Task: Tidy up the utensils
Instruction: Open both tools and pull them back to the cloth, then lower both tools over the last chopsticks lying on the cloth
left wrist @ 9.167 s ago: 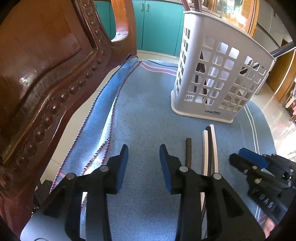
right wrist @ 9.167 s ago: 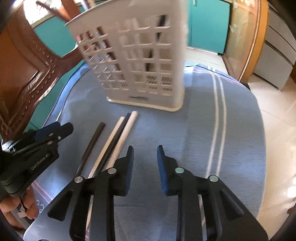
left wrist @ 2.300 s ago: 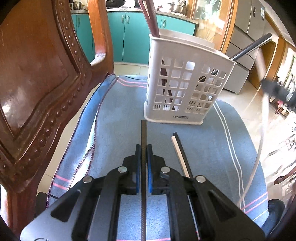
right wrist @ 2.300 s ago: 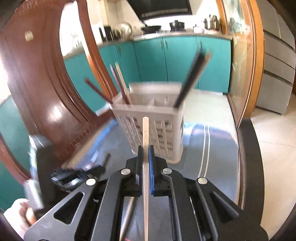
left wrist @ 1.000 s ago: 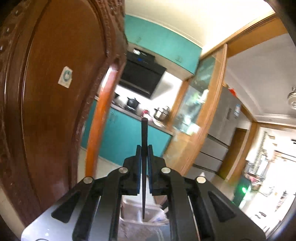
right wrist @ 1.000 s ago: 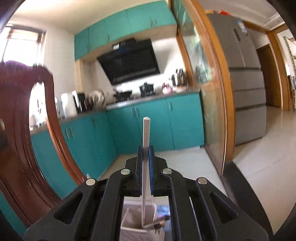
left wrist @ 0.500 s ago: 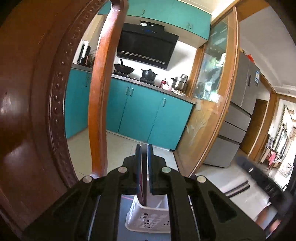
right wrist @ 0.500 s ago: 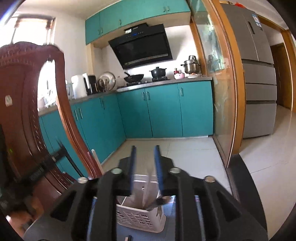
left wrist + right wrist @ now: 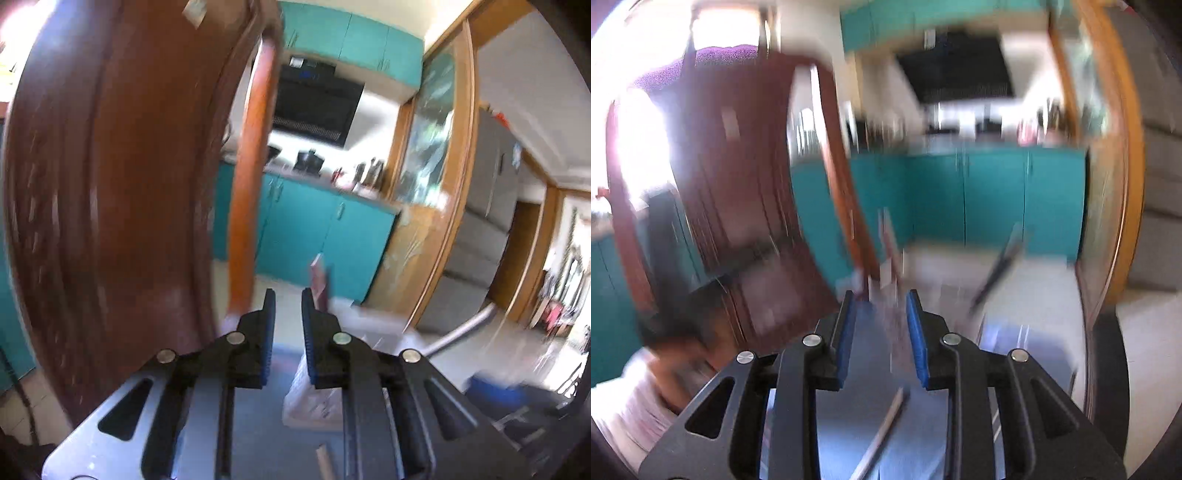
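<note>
Blue-clothed surface, teal kitchen cabinets far. Pale chopstick lying, long axis near-left to far-right. Left gripper narrow, opening, empty; right gripper opening, empty.

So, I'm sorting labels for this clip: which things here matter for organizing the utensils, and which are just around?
Job: white basket; chopsticks standing in it; loose chopstick on the blue cloth.
Just around: wooden chair; teal cabinets; fridge; range hood.
</note>
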